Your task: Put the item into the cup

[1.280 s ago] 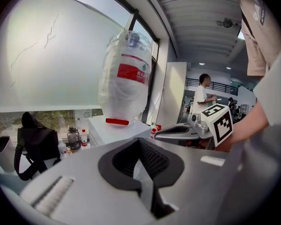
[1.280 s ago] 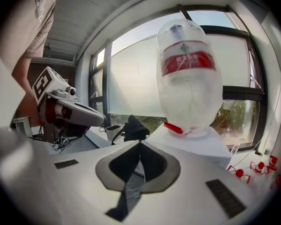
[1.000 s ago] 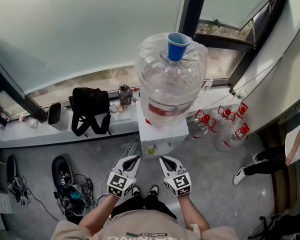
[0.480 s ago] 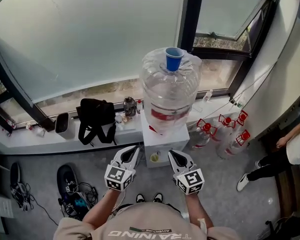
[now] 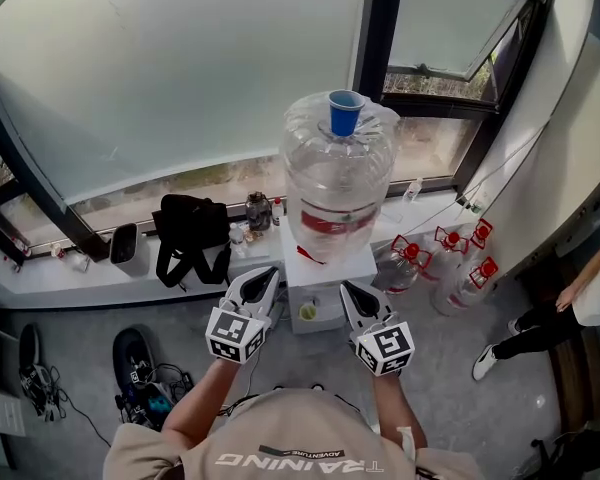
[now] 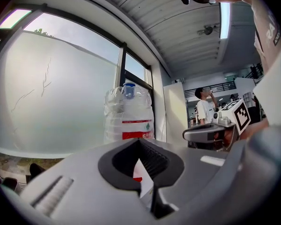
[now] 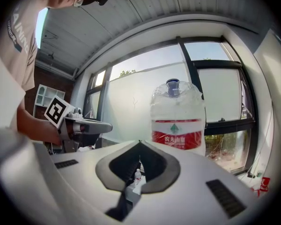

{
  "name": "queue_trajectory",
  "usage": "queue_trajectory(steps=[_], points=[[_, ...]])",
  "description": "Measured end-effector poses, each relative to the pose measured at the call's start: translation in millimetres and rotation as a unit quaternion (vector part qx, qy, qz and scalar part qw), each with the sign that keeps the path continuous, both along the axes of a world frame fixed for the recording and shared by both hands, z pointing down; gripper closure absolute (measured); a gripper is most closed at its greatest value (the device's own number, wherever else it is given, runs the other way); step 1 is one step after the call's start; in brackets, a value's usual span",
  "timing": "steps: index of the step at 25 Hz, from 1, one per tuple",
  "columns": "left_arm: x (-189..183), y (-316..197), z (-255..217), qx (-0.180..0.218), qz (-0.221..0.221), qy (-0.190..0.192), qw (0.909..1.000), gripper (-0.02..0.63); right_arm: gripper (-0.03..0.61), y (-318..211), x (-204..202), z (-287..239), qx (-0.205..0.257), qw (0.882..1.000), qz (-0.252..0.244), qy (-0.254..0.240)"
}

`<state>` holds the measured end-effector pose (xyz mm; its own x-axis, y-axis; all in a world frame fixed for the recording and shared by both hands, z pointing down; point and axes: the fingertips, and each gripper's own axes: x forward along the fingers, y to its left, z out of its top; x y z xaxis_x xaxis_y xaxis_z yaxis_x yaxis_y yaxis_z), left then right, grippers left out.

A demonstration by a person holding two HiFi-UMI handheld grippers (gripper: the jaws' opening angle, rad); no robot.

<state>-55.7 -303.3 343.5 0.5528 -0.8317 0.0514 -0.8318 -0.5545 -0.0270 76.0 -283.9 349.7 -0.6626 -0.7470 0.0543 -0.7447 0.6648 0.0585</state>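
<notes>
L gripper [image 6: 139, 142]: jaws shut tip to tip, nothing held. R gripper [image 7: 139, 143]: same, jaws together, nothing in them. In head view both sit low centre, side by side but apart, tips toward the white dispenser [image 5: 318, 286] w/ a big clear water jug [image 5: 335, 183] on it. Blue cup [image 5: 345, 113] stands upright on top of the jug, upper centre of frame, well apart from both grippers. Black bag [image 5: 190, 230] left of the jug; red-capped bottles [image 5: 450, 268] to its lower right.
</notes>
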Motion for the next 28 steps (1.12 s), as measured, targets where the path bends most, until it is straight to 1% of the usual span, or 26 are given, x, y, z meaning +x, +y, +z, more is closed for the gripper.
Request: queue_trajectory(steps=[3, 9, 15, 20, 28], points=[[3.2, -1.4, -4.1, 0.004, 0.007, -0.001, 1.0, 0.606, 0.568, 0.0, 0.5, -3.8, 0.006, 1.0, 0.001, 0.003], [4.6, 0.8, 1.6, -0.005, 0.011, 0.001, 0.9999, 0.606, 0.567, 2.3, -3.1, -3.7, 0.008, 1.0, 0.0, 0.012], [3.0, 7.9, 6.2, -0.016, 0.015, -0.001, 0.9998, 0.606, 0.568, 0.4, -5.1, -3.7, 0.006, 1.0, 0.003, 0.002], [-0.6, 6.1, 11.8, -0.025, 0.01, 0.003, 0.9996, 0.606, 0.567, 0.4, -5.8, -8.7, 0.012, 1.0, -0.002, 0.01], [0.5, 2.7, 10.7, -0.023, 0.005, 0.003, 0.9997, 0.606, 0.568, -6.1, -4.0, 1.0, 0.0, 1.0, -0.001, 0.012]])
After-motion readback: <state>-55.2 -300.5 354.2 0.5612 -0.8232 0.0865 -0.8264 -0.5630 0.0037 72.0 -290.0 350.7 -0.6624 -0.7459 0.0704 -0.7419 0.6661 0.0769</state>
